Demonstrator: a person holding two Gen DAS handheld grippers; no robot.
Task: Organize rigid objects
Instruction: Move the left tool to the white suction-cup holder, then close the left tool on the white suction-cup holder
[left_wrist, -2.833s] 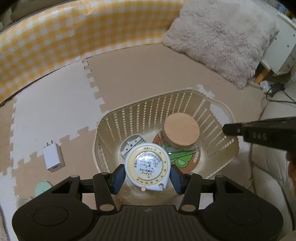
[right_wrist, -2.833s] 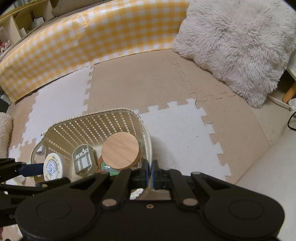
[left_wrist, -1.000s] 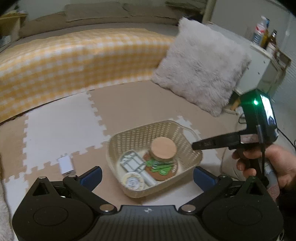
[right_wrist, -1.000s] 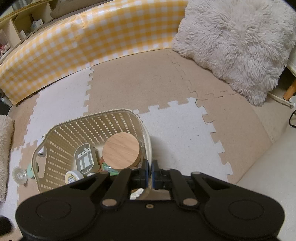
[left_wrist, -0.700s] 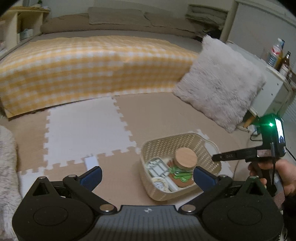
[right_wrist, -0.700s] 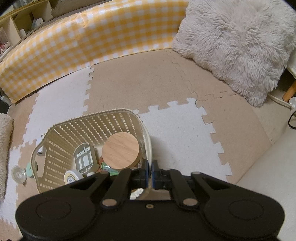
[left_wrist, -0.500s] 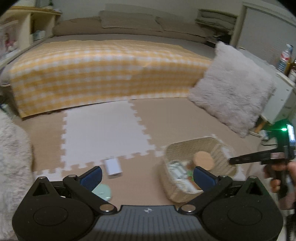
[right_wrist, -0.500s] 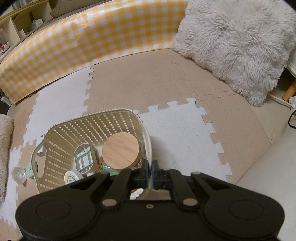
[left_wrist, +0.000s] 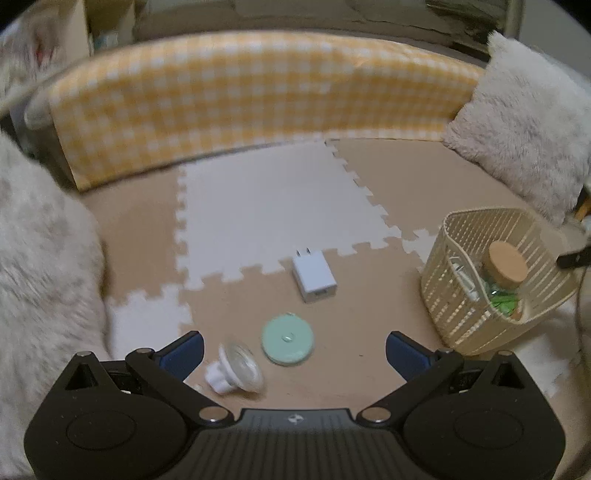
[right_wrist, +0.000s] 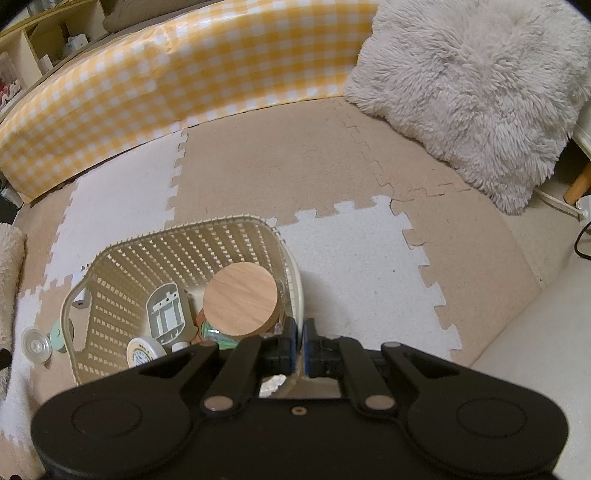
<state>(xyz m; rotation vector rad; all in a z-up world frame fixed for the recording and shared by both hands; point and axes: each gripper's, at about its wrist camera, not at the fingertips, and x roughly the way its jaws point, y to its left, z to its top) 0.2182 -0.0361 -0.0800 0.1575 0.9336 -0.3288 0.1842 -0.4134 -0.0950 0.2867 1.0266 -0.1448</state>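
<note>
Cream basket (right_wrist: 295, 273) rim sits pinched by the right gripper (right_wrist: 298, 339) at lower centre; left gripper (left_wrist: 294, 350) hangs spread above a mint disc (left_wrist: 288, 339).

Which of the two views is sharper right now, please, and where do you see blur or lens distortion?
Right wrist view: sharp, the basket weave and wooden lid grain read clearly. Left wrist view: dim and smeared, the charger, green disc and clear cap have soft edges. Both views: fisheye bends the checked yellow cover into an arc.

No legible text on any object.
</note>
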